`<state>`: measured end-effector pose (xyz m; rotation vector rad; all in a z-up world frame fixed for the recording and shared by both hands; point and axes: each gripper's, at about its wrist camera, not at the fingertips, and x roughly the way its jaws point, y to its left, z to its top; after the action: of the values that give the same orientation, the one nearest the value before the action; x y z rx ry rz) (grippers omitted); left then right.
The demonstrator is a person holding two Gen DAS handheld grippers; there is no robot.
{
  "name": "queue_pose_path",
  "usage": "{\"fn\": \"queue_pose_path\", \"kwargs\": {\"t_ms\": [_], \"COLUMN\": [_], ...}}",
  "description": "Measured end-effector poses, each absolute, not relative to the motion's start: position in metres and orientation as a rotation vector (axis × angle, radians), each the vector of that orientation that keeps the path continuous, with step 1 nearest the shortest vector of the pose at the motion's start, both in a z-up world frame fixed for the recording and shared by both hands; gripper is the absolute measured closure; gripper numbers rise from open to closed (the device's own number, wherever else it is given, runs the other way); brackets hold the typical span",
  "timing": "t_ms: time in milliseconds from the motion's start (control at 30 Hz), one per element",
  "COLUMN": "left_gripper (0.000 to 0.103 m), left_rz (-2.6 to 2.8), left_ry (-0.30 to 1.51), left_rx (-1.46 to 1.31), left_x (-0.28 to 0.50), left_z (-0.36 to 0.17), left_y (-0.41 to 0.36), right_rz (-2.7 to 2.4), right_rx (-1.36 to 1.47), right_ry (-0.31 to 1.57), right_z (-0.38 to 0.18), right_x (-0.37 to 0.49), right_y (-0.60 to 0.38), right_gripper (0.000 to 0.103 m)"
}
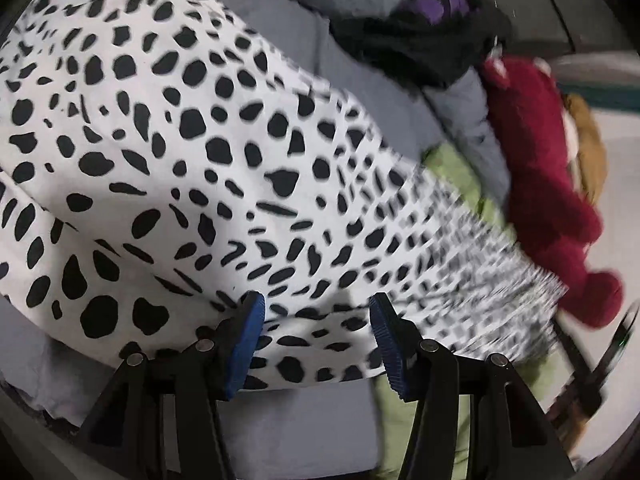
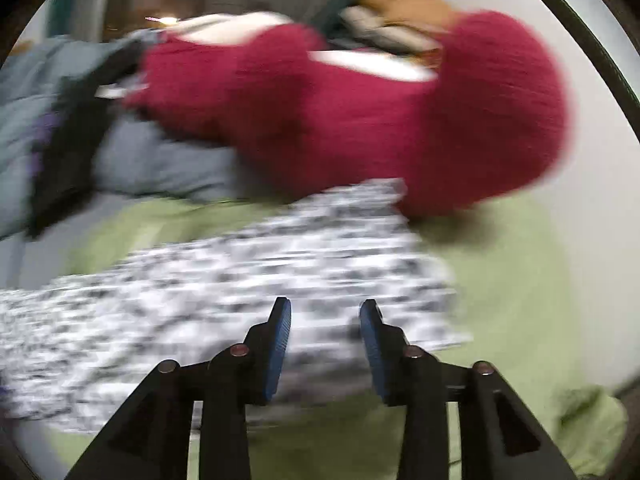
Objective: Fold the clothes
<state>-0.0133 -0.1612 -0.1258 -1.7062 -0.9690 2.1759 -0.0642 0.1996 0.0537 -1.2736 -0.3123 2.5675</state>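
1. Claw state. My left gripper (image 1: 316, 308) stands abt half open; the spotted garment (image 1: 180, 152) runs under and between the blue pads, but I see no pad pressing on it, so no hold. My right gripper (image 2: 325, 312) is also parted, narrower gap, nothing clamped; the garment's blurred end (image 2: 240, 280) lies just ahead of and below its tips.

2. Location of work item. White cloth w/ black spots, spread ahead of and to the left of the left claw, draped over the grey bedding (image 1: 304, 412). Its far end reaches the green sheet (image 2: 512, 280), which lies right of the right claw.

3. Handling (judgement). Thin, light, fully limp; will sag and slide if pinched mid-panel. Not fragile. Take hold at a hem or corner, one claw per corner, and keep the edge taut when lifting. The near edge at the left claw's pads looks the easiest grab.

4. Containers. None visible. Loose items only: a red knitted garment (image 2: 360, 120) ahead of the right claw, touching the spotted cloth's far end; a dark garment with purple (image 1: 432, 32) well ahead of the left claw (exact type unclear, blur).
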Motion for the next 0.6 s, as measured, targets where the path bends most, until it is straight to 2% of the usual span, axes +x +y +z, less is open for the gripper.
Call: {"fn": "queue_pose_path", "kwargs": {"t_ms": [133, 200, 233, 300, 367, 400, 467, 500, 533, 600], "left_gripper": [0.048, 0.048, 0.047, 0.047, 0.047, 0.047, 0.047, 0.047, 0.047, 0.047], "left_rz": [2.208, 2.214, 2.203, 2.167, 2.126, 2.119, 2.123, 2.137, 2.150, 2.166], "left_ry": [-0.791, -0.770, -0.786, -0.846, -0.915, -0.942, -0.984, -0.986, -0.986, -0.982], "left_rx": [-1.655, -1.621, -1.613, -1.614, -1.616, -1.612, -1.600, -1.599, -1.597, -1.603], "left_x": [-0.007, -0.003, -0.001, 0.001, 0.004, 0.007, 0.015, 0.017, 0.020, 0.023], "left_z": [-0.129, -0.127, -0.126, -0.125, -0.124, -0.123, -0.119, -0.117, -0.115, -0.113], "left_y": [-0.150, -0.150, -0.152, -0.156, -0.162, -0.167, -0.176, -0.179, -0.182, -0.187], "right_rz": [2.511, 2.479, 2.462, 2.436, 2.405, 2.389, 2.353, 2.330, 2.319, 2.376], "right_rx": [-1.409, -1.463, -1.472, -1.459, -1.418, -1.398, -1.357, -1.337, -1.321, -1.304], "right_ry": [-0.360, -0.352, -0.298, -0.246, -0.304, -0.338, -0.386, -0.387, -0.365, -0.205], "right_z": [0.023, 0.011, 0.013, 0.021, 0.029, 0.033, 0.040, 0.042, 0.044, 0.055], "right_x": [-0.069, -0.068, -0.063, -0.052, -0.042, -0.038, -0.031, -0.029, -0.022, -0.003], "right_y": [0.187, 0.189, 0.200, 0.210, 0.208, 0.206, 0.207, 0.213, 0.220, 0.238], "right_gripper": [0.073, 0.083, 0.093, 0.095, 0.094, 0.093, 0.062, 0.057, 0.060, 0.060]}}
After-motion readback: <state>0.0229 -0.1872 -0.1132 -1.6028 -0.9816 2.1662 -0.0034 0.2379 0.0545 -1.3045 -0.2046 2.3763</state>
